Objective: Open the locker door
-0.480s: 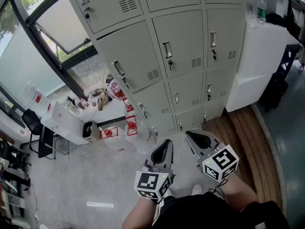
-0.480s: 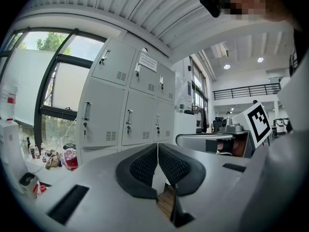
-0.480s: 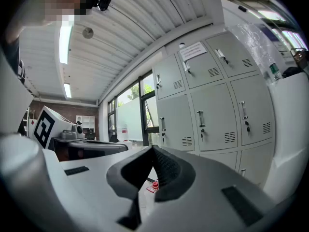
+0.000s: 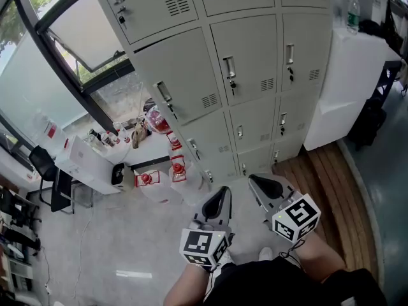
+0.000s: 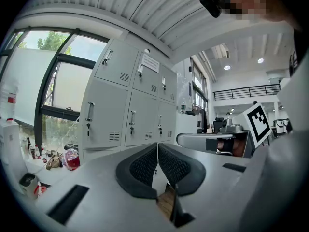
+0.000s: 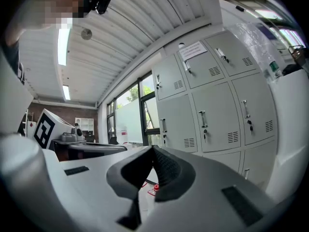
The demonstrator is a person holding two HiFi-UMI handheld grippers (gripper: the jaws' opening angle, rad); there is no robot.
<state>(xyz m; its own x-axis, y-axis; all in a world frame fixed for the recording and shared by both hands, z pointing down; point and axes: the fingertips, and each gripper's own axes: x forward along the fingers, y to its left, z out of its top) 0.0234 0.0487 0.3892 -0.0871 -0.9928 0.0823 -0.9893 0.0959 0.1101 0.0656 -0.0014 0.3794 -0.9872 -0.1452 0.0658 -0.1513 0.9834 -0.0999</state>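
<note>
Locker door (image 4: 245, 59) shut, far side of the floor. Near: left claw (image 4: 223, 191) and right claw (image 4: 256, 182) both clenched, empty, well short of it. Far: slim handle (image 4: 228, 67). Risks: clenched claws glance off the handle, or hook a neighbouring door.

No words or numbers were legible, a white paper notice (image 5: 150, 62) stood on an upper locker door (image 5: 146, 80), its print too small to read, square markers (image 4: 203, 243) on the two cubes (image 4: 296, 217) bore patterns only, the bottle (image 4: 349, 10) label was blurred.
</note>
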